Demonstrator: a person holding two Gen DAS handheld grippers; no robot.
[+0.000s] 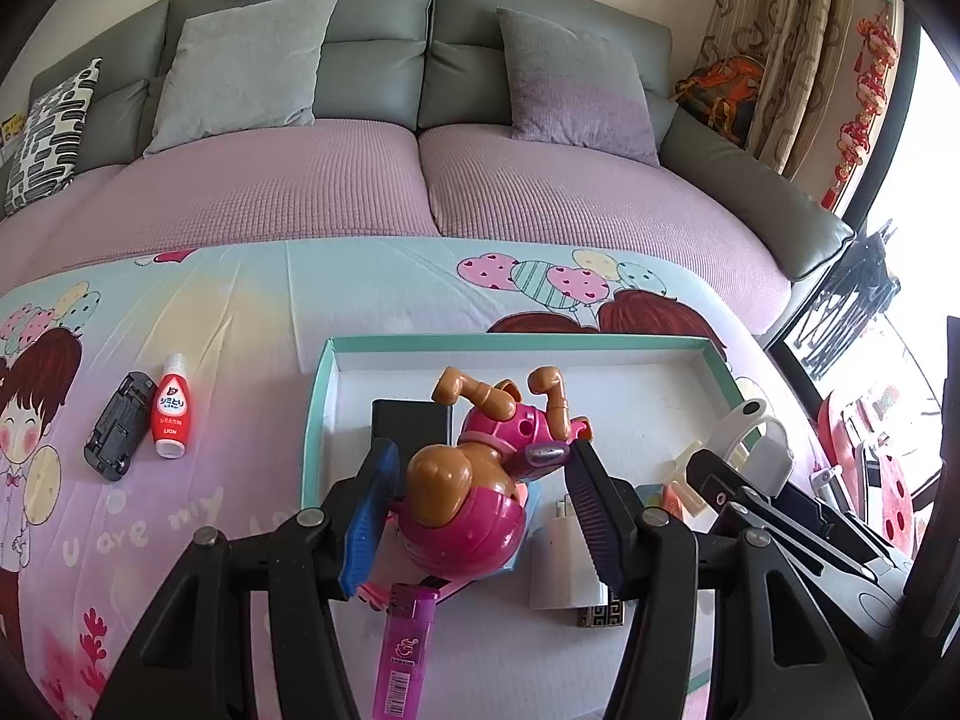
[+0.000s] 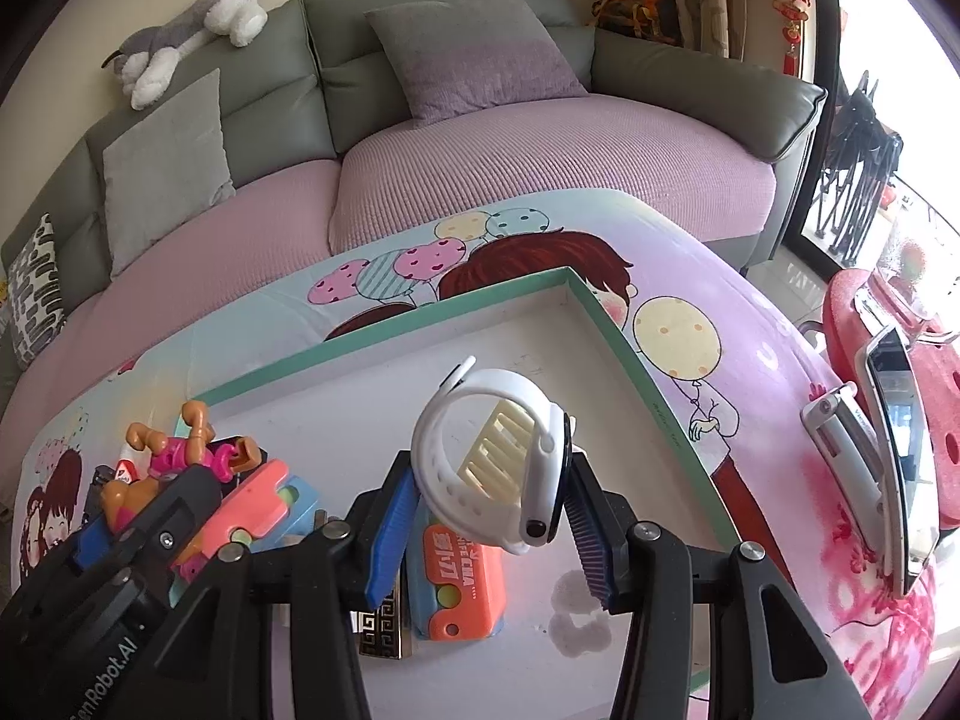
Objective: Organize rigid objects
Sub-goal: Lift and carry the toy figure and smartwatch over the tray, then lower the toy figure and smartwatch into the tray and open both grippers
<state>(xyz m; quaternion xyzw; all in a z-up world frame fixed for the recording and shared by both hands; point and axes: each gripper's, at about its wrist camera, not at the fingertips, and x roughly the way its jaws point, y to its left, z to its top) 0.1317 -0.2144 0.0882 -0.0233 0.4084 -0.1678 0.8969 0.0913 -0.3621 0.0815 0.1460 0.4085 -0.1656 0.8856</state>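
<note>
Left wrist view: the left tool [image 1: 480,480], half open, pinches a pink-and-brown toy dog [image 1: 480,480] over the teal-rimmed box [image 1: 318,408]; a red bottle [image 1: 172,414] lies outside on the tabletop [image 1: 210,312]. The right wrist view alone shows the right tool [image 2: 489,510] clamping a white watch [image 2: 498,468] above an orange toy [image 2: 462,588].

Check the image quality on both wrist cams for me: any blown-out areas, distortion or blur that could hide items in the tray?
Left wrist: window at the right edge blown out white, strong fisheye bending of the tray; the toy dog in the left gripper is sharp. Right wrist: same glare at the right, the white watch in the right gripper is crisp, with soft shadows below it.
</note>
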